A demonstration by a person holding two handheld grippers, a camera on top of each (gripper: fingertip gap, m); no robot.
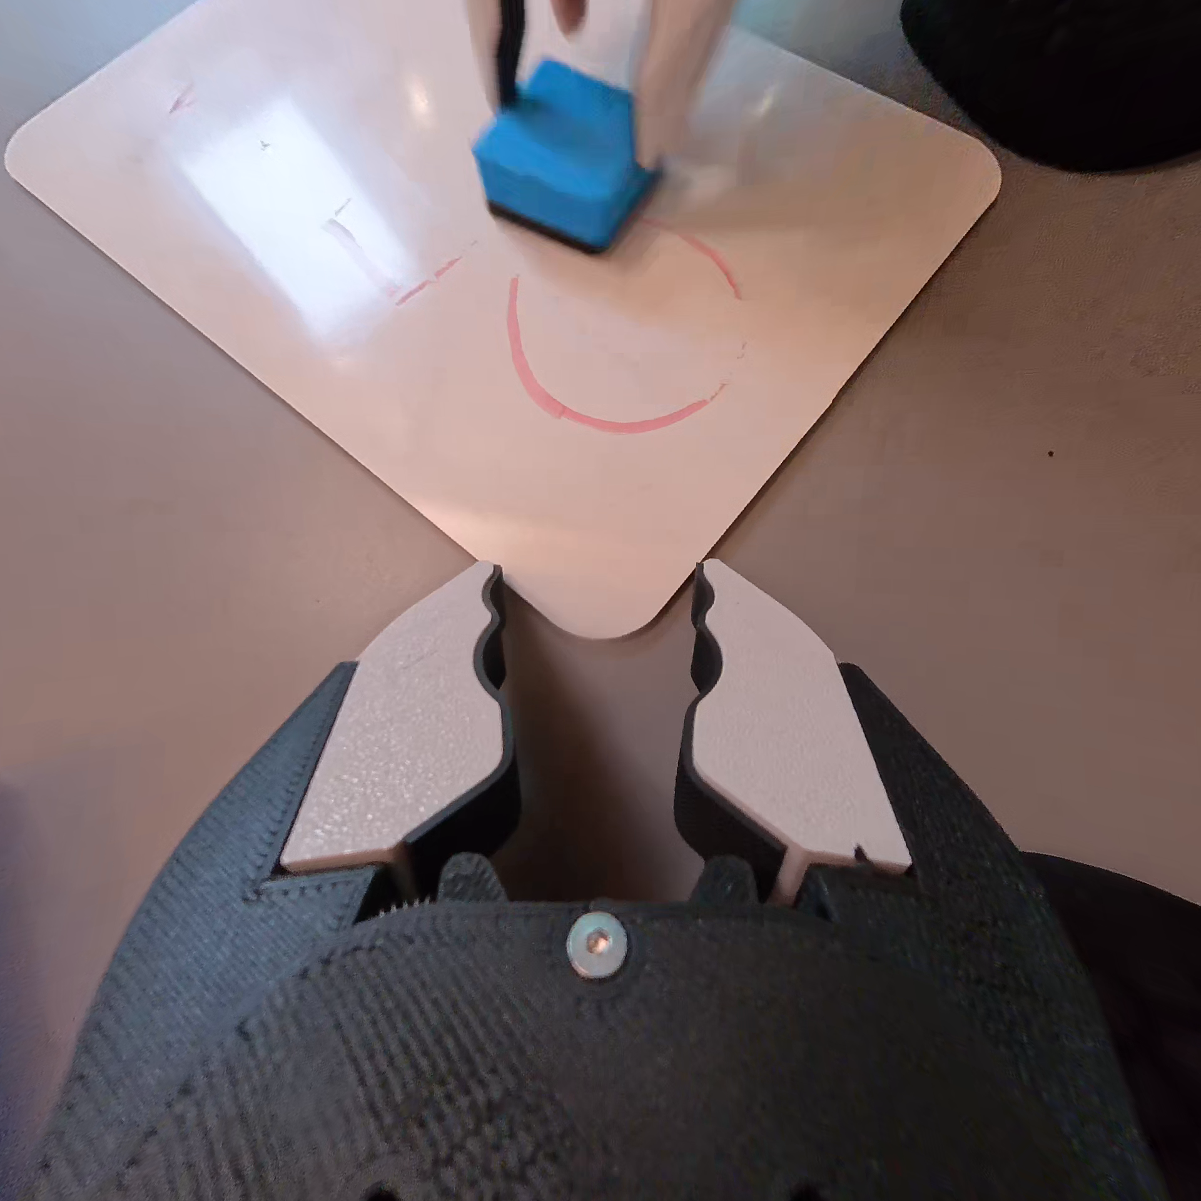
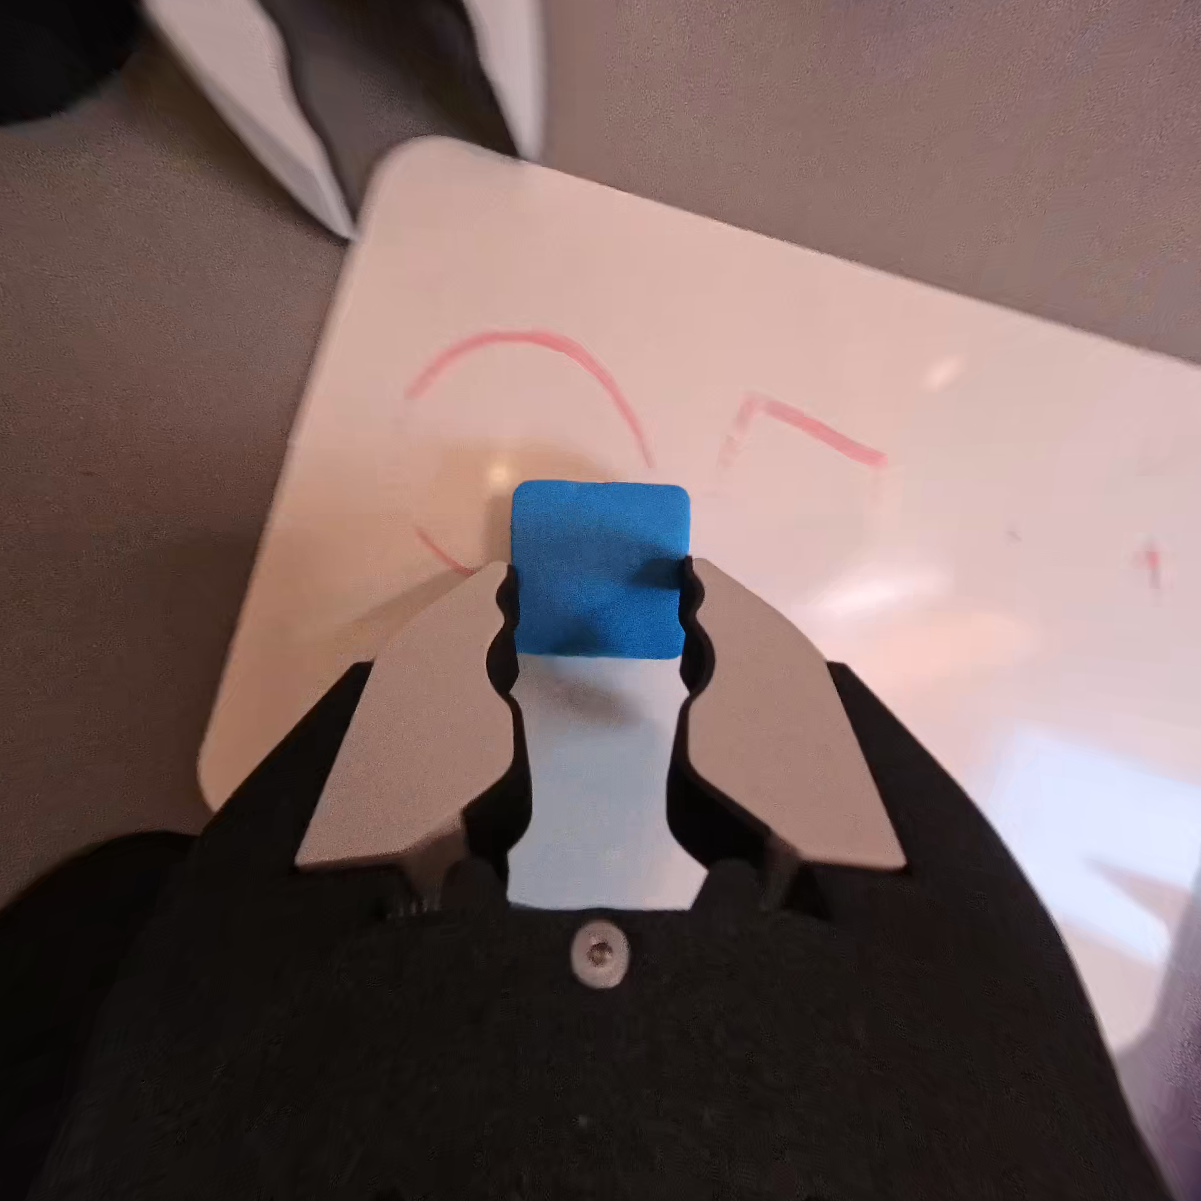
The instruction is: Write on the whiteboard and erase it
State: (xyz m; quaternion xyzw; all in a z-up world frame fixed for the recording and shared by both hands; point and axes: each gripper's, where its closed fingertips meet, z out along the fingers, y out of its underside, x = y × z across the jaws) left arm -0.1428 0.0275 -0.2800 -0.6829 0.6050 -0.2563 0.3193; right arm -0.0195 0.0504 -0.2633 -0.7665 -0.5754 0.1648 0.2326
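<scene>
I note right claw clenched on blue eraser, flat on whiteboard; remaining red arc lies toward released left claw at board corner.

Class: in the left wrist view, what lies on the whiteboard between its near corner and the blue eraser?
A partly wiped red curve on the whiteboard, ahead of the eraser; otherwise bare board.

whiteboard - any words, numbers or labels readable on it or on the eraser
No printed label, brand or number shows in either view.
whiteboard: only half-erased red marker strokes, a broken curve and a few scraps, not quoted.
blue eraser, held by the right gripper: no print visible.
</scene>
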